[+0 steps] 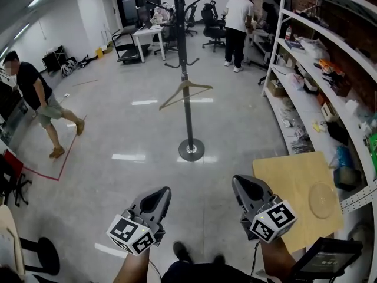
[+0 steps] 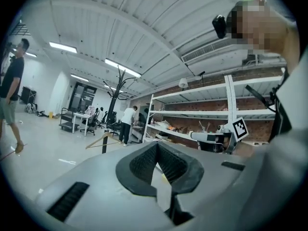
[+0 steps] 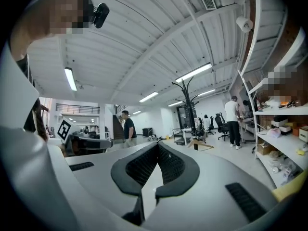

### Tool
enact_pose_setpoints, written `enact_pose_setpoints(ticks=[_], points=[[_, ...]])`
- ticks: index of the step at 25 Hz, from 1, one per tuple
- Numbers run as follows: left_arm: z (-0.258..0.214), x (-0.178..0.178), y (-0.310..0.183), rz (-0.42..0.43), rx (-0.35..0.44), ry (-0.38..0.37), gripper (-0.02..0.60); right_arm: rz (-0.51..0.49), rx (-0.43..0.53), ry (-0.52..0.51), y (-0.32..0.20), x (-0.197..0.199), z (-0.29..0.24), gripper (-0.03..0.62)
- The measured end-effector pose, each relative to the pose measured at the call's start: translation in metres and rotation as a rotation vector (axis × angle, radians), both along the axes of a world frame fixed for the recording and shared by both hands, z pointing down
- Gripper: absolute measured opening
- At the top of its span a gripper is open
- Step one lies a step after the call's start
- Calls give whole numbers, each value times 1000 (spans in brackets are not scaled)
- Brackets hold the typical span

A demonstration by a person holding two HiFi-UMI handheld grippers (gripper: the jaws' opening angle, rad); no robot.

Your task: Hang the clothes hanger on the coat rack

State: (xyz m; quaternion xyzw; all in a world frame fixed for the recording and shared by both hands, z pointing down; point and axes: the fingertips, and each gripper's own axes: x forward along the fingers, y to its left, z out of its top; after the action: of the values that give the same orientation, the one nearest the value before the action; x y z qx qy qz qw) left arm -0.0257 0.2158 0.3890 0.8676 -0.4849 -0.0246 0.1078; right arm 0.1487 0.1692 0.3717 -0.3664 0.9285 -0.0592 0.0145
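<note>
A black coat rack (image 1: 187, 99) stands in the middle of the floor ahead of me. A wooden clothes hanger (image 1: 185, 92) hangs on a low hook of the rack, about halfway up the pole, tilted down to the left. My left gripper (image 1: 160, 194) and right gripper (image 1: 242, 183) are low in the head view, well short of the rack, both shut and empty. In the left gripper view the left gripper (image 2: 157, 147) points level, with the rack (image 2: 117, 93) and hanger (image 2: 97, 140) far off to the left. The right gripper (image 3: 158, 148) faces the rack (image 3: 188, 109) and hanger (image 3: 199, 143).
White shelving (image 1: 306, 93) full of items runs along the right wall. A light wooden table (image 1: 300, 193) sits beside my right gripper. One person (image 1: 38, 99) walks at the left, and another (image 1: 237, 25) stands at the back near desks and chairs.
</note>
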Motion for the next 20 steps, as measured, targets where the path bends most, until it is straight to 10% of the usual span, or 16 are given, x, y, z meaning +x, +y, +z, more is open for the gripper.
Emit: enact_pose_setpoints(ticks=[9, 20], points=[[2, 63, 36, 22, -20, -22, -2, -17, -40, -14, 30, 44, 8, 6], [-5, 48, 63, 48, 13, -25, -2, 9, -14, -29, 60, 29, -8, 5]])
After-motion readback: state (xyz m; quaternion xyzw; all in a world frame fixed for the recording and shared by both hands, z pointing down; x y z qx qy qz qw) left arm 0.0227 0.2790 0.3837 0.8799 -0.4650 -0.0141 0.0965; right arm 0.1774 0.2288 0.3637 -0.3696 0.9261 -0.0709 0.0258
